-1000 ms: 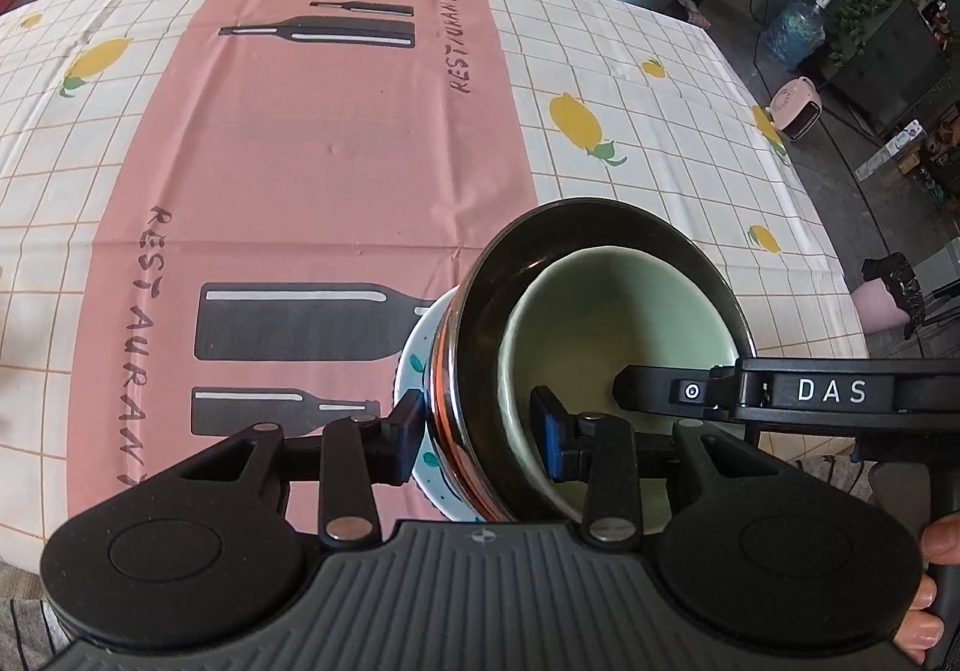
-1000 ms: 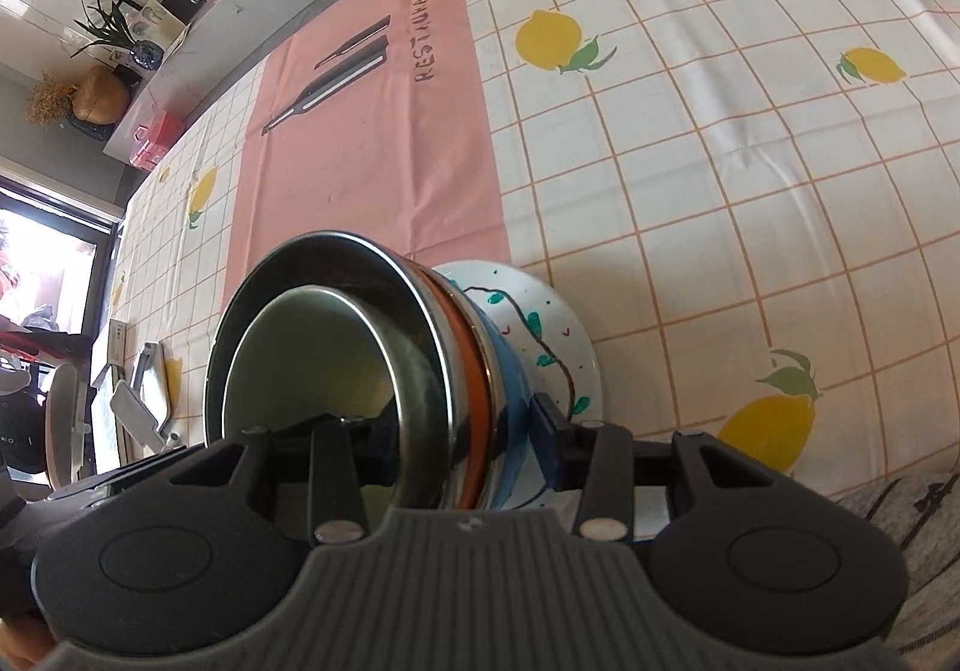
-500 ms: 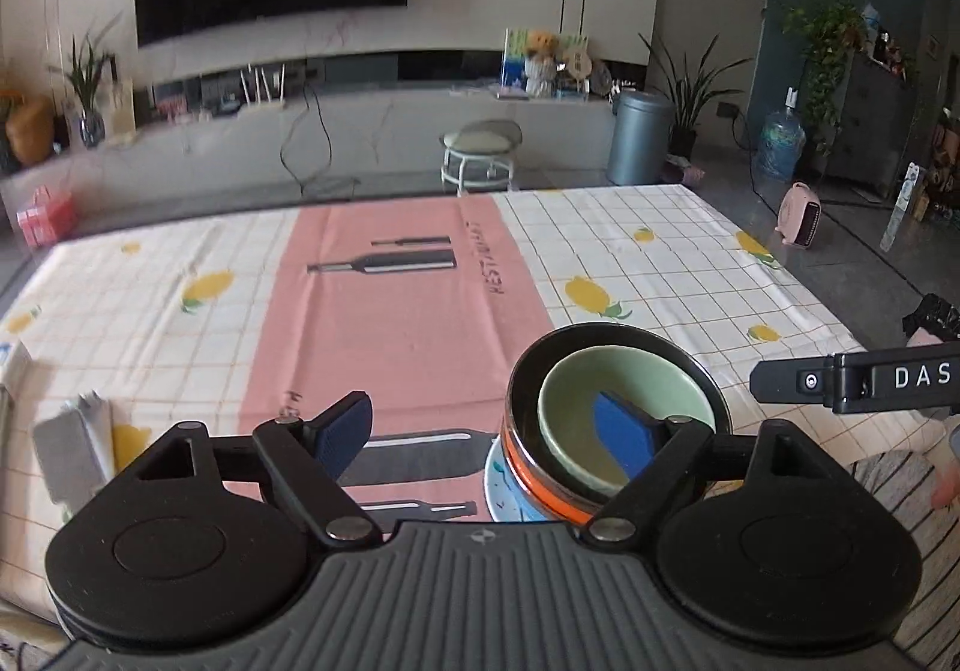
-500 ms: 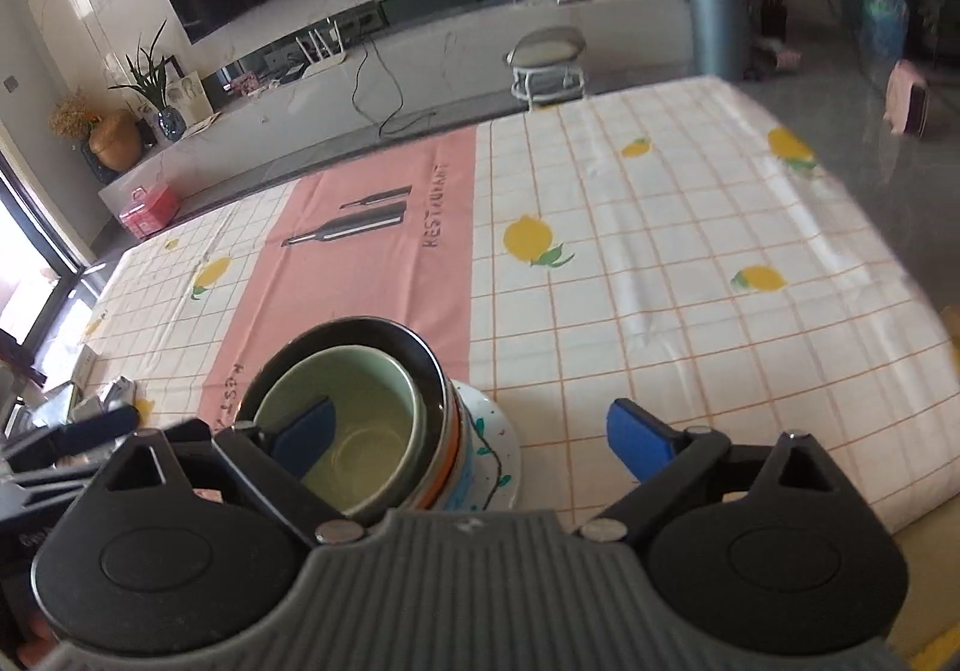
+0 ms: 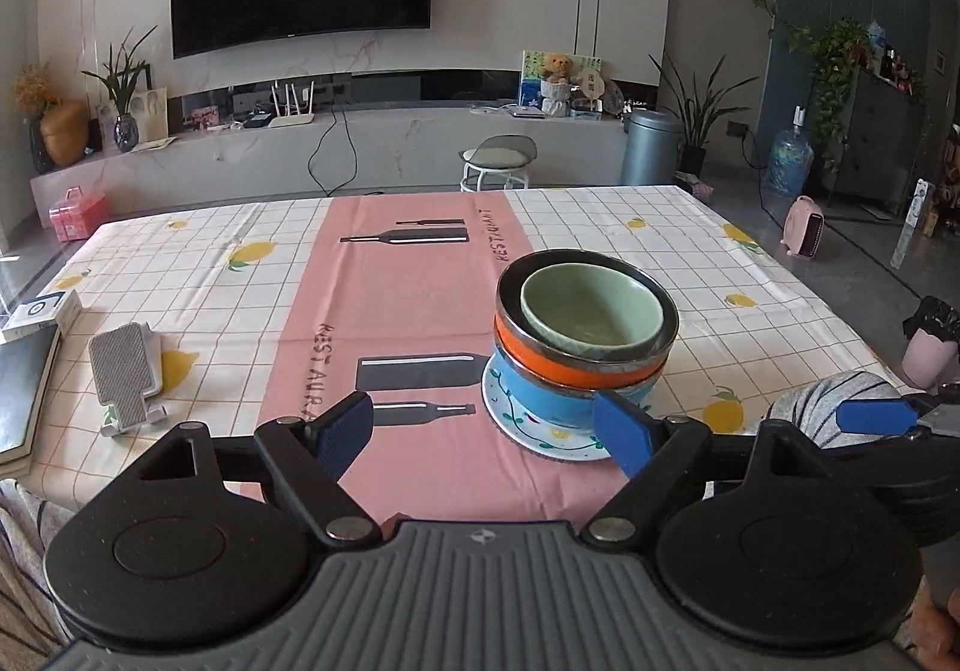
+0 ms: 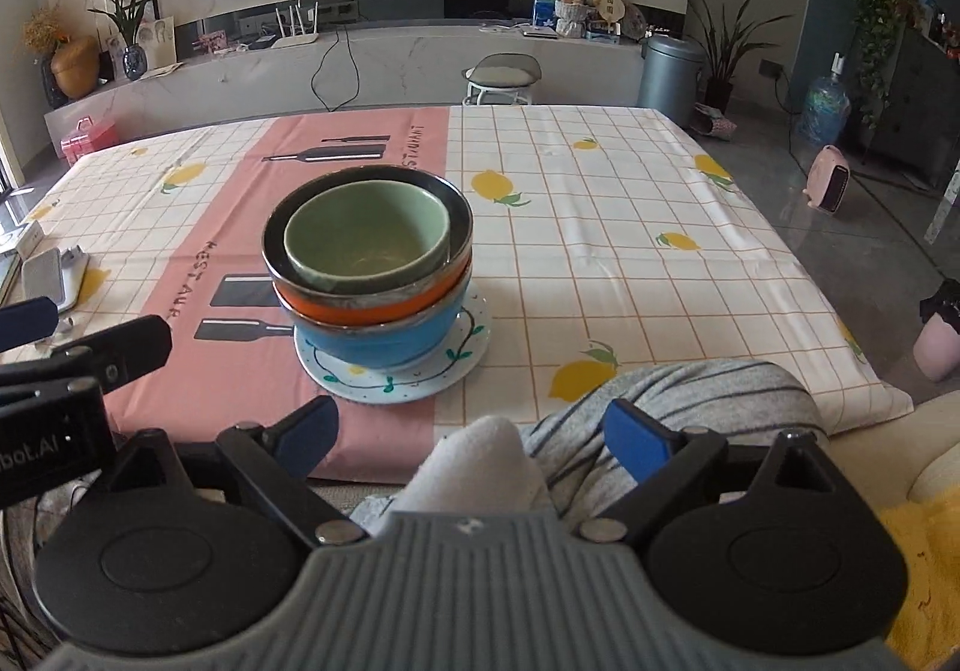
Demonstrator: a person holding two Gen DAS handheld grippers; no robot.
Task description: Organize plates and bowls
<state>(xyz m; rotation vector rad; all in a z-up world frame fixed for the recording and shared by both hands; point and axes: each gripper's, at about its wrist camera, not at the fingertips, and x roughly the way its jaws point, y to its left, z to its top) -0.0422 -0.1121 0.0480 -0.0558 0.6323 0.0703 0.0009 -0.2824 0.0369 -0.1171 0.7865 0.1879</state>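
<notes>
At the far left of the counter [image 5: 180, 275] a grey stand [image 5: 124, 371] is lying beside a book [image 5: 24, 383], well apart from the dishes. The left gripper [image 5: 483, 434] is hovering near the counter's front edge with its fingers [image 5: 345, 428] spread wide and nothing between them; the stack is sitting just beyond its right-hand finger.

Toward the middle, the dishes are resting in one pile: a white plate [image 6: 462, 359] painted with vines is lying flat on the cloth, a blue bowl [image 6: 384, 338] is standing on it, an orange bowl [image 6: 354, 305] with a dark rim is nesting in the blue one, and a green bowl [image 6: 366, 236] is sitting inside that. The green bowl appears to be leaning slightly toward the left rather than seated centred.

To the right, the right gripper [image 6: 468, 434] is hanging over the person's lap, fingers [image 6: 636, 440] equally wide apart and empty, short of the counter edge.

Judging by the single pile, the stacking looks finished, and the step in hand is likely backing away. Doing that well means keeping both sets of fingers open and drawing straight back, clear of the plate's rim, so nothing nudges the top bowl. If the tilt matters, a light push at the green rim should settle it.
</notes>
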